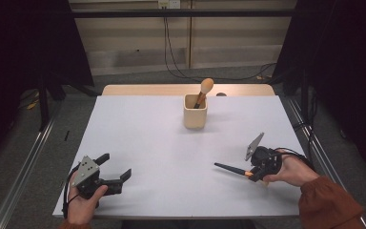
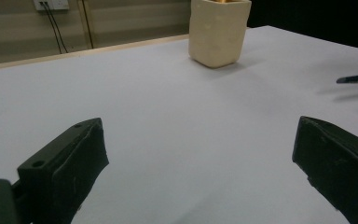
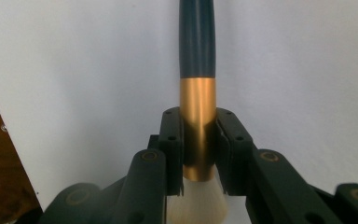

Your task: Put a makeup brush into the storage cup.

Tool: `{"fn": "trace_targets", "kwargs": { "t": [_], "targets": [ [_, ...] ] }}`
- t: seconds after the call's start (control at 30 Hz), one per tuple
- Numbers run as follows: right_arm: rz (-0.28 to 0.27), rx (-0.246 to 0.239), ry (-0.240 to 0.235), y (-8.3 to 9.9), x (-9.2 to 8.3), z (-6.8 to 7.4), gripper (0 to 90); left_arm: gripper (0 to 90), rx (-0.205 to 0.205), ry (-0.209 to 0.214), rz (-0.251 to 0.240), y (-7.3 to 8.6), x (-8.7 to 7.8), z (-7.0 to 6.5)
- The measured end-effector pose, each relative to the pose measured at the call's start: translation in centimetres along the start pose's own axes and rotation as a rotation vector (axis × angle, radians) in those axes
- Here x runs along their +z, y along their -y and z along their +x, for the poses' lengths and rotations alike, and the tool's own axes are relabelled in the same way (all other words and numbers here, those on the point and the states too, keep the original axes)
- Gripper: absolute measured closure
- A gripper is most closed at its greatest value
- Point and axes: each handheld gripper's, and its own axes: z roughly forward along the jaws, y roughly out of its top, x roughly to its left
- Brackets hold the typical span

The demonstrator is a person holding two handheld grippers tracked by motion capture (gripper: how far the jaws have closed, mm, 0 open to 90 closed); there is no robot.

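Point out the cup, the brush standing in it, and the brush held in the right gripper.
cup point(image 1: 194, 117), high view, front wall
brush standing in the cup point(image 1: 206, 85), high view, bristle head
held brush point(image 3: 197, 121), right gripper view, gold ferrule between the jaws

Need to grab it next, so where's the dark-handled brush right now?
The dark-handled brush is clamped by its gold collar in the right gripper, near the table's front right.

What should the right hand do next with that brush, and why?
Probably lift the brush and carry it toward the cup. The right gripper is shut on its gold band, and the cup already holds another brush, so this one likely belongs there.
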Motion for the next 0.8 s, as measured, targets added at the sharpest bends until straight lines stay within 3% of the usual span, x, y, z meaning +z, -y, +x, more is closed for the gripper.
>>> {"fn": "trace_targets", "kwargs": {
  "t": [0.27,0.53,0.8],
  "targets": [
    [-0.179,0.085,0.023,0.6,-1.3,-0.4,74.7,2.7,-0.011,0.001,-0.004,0.0,0.0,0.0],
    [-0.292,0.2,0.019,0.9,-1.2,-0.4,74.6,2.7,-0.01,0.0,-0.008,0.0,-0.1,0.1],
    [-0.413,0.244,0.104,1.2,-0.6,-0.3,74.7,2.8,-0.009,-0.004,-0.008,0.0,-0.1,0.1]
  ]
}}
